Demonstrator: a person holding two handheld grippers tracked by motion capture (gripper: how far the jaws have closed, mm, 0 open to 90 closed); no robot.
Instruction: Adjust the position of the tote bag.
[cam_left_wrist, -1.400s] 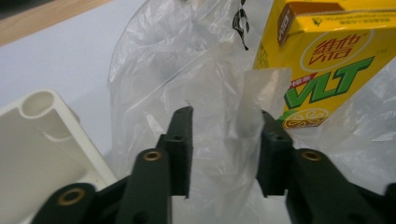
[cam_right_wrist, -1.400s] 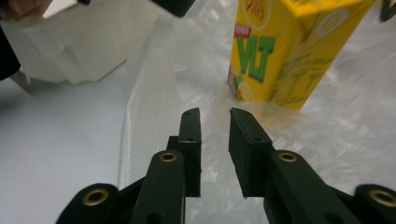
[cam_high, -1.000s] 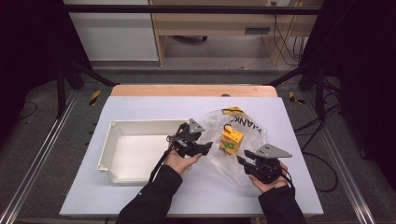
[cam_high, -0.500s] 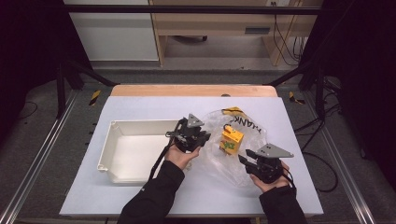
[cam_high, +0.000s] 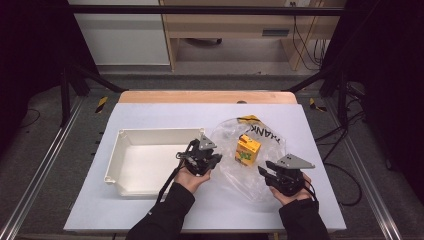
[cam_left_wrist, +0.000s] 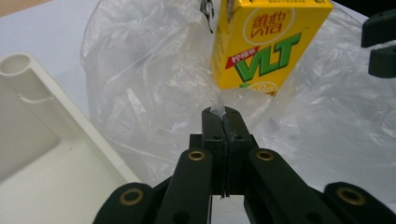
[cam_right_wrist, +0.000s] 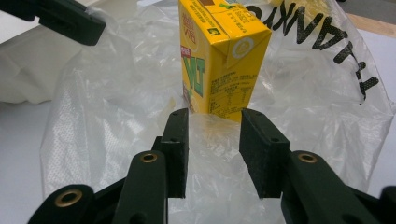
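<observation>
Bags: one clear plastic bag (cam_high: 250, 155) on the counter (cam_high: 150, 115)
Cartons: one yellow carton (cam_high: 247, 150)
Trays: one white tray (cam_high: 120, 150)
Left gripper (cam_left_wrist: 223, 114): jaws pinching bag film
Right gripper (cam_right_wrist: 214, 122): jaws apart, holding nothing

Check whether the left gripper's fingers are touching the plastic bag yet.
Touching. The left gripper view shows the left gripper with fingers closed together and a fold of the plastic bag pinched between the tips.

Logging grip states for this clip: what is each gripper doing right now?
Left gripper: jaws have just closed, shut on a fold of the clear plastic bag.
Right gripper: open, bag film between the jaws, not pinched.
</observation>
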